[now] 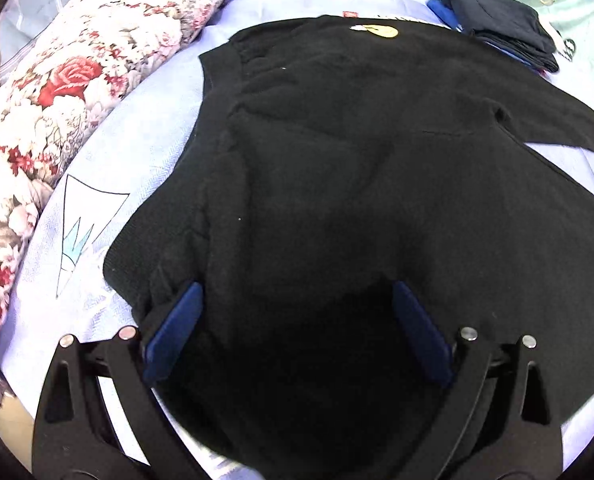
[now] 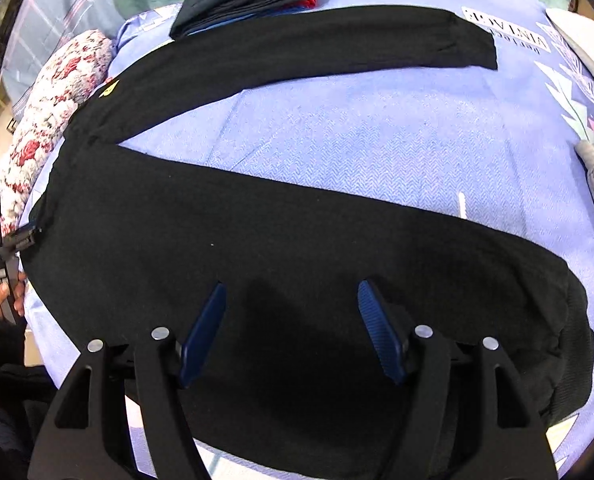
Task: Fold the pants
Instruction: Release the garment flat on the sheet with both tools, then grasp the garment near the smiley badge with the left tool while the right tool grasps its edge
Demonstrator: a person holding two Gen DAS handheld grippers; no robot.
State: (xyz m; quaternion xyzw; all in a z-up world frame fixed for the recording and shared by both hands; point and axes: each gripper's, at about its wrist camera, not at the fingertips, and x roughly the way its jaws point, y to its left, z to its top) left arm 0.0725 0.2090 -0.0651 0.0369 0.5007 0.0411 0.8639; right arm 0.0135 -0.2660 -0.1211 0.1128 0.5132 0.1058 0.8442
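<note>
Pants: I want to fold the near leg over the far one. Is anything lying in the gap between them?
Nothing visible does: between the near leg and far leg of the pants lies only bare sheet.

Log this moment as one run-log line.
stage: pre-fold | pants: spread flat, legs apart | left gripper: open over waist end | right gripper: open over near leg

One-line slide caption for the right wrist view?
Open right gripper poised over black pants spread in a V on blue bedsheet.

Black pants (image 2: 257, 240) with a yellow patch (image 1: 381, 31) lie on a lilac herringbone bedsheet (image 2: 357, 132); the pillow (image 1: 57, 92) bears red and white roses; both claws have blue pads (image 2: 377, 332) on black frames
</note>
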